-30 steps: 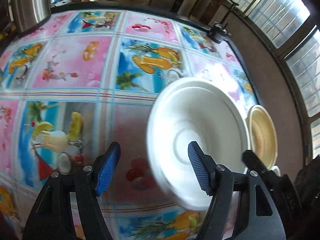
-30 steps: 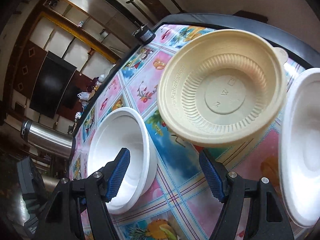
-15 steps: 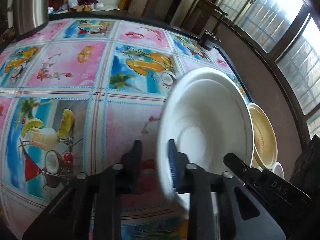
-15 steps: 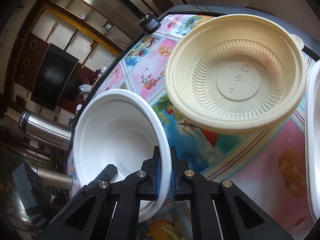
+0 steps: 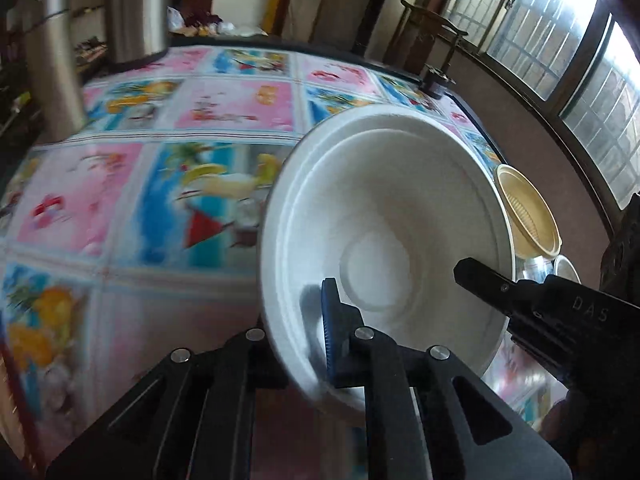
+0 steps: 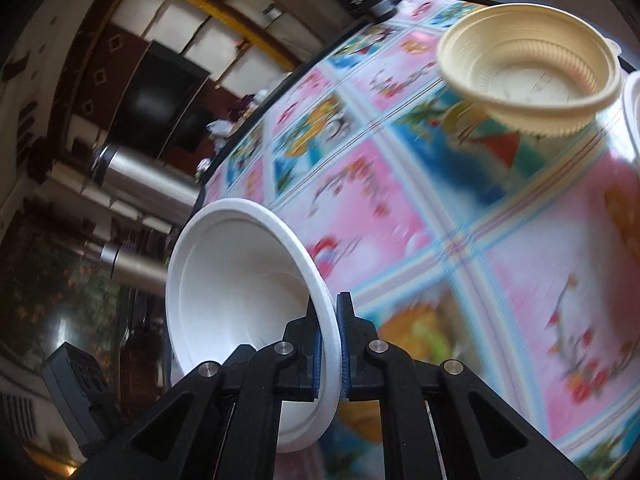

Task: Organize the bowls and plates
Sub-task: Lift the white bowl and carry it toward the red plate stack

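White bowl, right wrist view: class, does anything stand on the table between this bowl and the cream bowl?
Nothing visible does. Between the white bowl and the cream bowl there is only patterned tablecloth, though it is blurred. The right gripper is clamped on the white bowl's rim, so nothing separates those two either.

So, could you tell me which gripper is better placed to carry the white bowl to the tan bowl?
Probably right: the left gripper and right gripper both clamp the white bowl, but the tan bowl sits on the right's side.
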`<state>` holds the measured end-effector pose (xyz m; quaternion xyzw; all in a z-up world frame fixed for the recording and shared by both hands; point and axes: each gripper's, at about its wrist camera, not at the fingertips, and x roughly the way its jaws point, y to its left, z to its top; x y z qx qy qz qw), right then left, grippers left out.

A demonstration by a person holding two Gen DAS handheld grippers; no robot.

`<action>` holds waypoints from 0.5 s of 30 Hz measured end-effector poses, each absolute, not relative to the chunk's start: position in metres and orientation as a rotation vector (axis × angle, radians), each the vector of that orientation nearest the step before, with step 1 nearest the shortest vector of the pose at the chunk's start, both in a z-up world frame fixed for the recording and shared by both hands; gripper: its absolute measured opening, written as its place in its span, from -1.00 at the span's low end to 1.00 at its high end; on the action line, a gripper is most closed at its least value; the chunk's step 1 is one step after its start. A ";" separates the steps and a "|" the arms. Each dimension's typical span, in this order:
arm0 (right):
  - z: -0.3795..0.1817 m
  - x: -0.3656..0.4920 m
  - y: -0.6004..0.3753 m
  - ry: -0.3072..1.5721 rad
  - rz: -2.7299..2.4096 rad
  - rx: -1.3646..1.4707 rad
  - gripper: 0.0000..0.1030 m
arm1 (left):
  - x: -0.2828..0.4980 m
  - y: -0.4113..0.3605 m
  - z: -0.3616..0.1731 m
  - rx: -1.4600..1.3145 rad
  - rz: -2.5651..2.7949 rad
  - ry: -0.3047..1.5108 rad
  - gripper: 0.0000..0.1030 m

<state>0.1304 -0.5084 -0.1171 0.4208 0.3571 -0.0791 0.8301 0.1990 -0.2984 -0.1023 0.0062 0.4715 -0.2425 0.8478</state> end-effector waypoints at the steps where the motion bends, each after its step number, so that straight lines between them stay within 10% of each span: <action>1: -0.117 0.126 -0.498 0.754 -0.152 0.880 -0.86 | 0.193 -0.289 -0.101 0.013 -0.500 0.981 -0.81; 15: -0.089 0.069 -0.393 0.519 0.077 0.667 -0.86 | 0.113 -0.189 -0.070 0.038 -0.380 0.782 -0.77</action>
